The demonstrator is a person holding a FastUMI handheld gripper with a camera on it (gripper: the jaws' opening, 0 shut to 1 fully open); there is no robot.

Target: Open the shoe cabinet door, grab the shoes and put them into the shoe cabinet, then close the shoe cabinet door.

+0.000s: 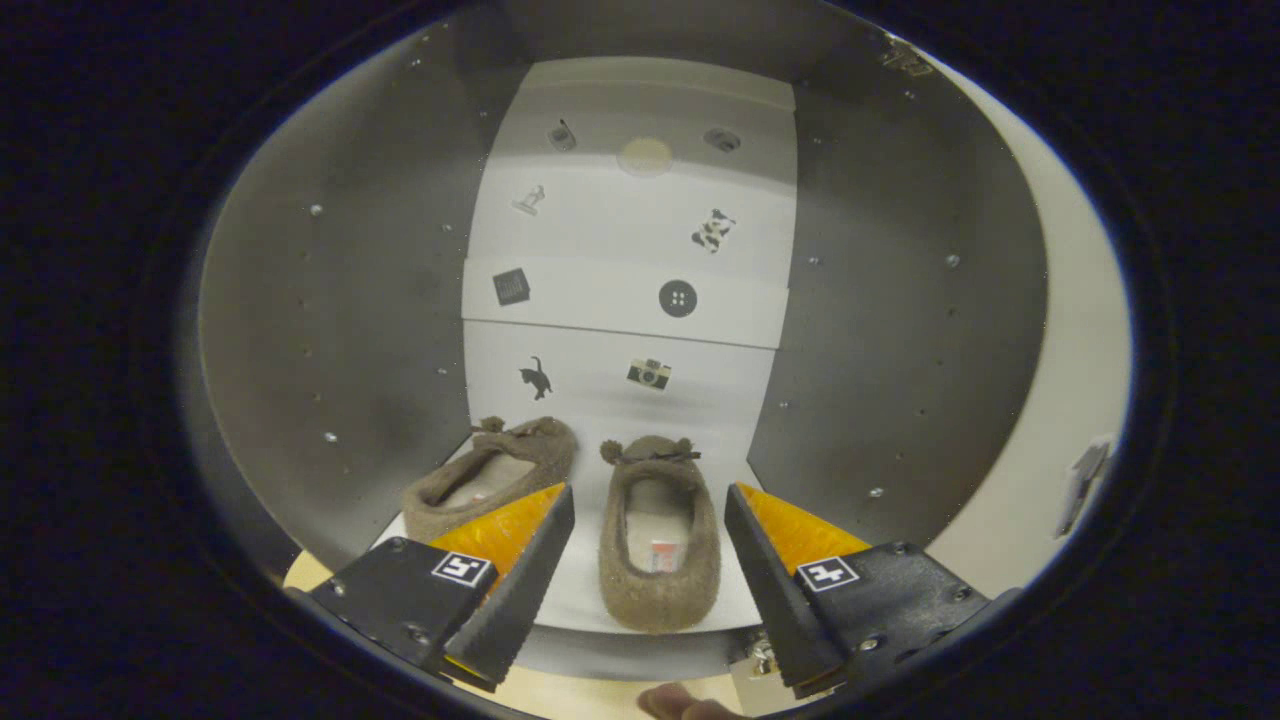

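The right slipper point(658, 545) is lying between the gripper point(650, 545) fingers, which are standing wide apart and holding nothing. The left slipper point(490, 478) is sitting just beside it on the cabinet point(880, 330) floor. Both are fuzzy, soft and rounded. Its heel is overhanging the smooth shelf edge slightly, so closing the door could be catching it.

Light fell brightest on the pale back panel point(640, 215) of the cabinet, while its grey side walls point(350, 330) sat dim. Soft shadows pooled around the slippers point(655, 540). Straight edges bowed outward, and the rim blurred.
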